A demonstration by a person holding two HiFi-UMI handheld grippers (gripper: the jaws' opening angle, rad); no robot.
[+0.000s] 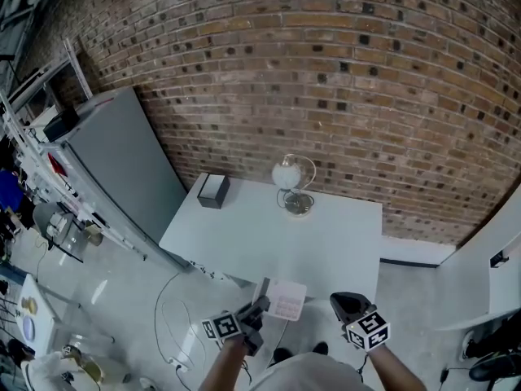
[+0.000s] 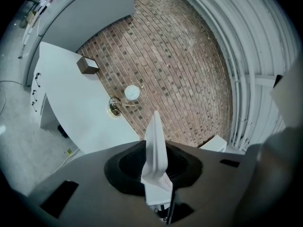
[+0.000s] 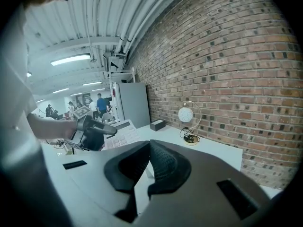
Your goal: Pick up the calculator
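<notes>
Calculator (image 1: 285, 300): a white, flat unit held at the near edge of the table, just in front of the person, with its key face turned up toward the head camera. In the left gripper view it appears edge-on, as a thin white slab rising from between the two dark pads. Brick wall (image 1: 326, 72): fills the background behind the table in all three views. Table (image 1: 269, 235): a white rectangular top whose far edge lies against the wall. Grey cabinet (image 1: 122, 169): stands to the left of the table, beside its left edge. Left gripper (image 1: 262, 300): jaws partly closed and pinching one end of the calculator, pads pressed on its two faces. The rest of the calculator projects forward past the jaw tips. The right gripper view shows the same grip from the side, with the keys visible just beyond the dark jaws. Right gripper (image 1: 346, 302): held to the right of the calculator and apart from it, over the near right part of the table. Its jaws are drawn together, tips meeting, with nothing between them. Globe lamp (image 1: 286, 173): a white sphere in a wire hoop on a round base, near the far edge of the table. Dark box (image 1: 213, 191): a small block at the far left corner of the table, well apart from the lamp.
</notes>
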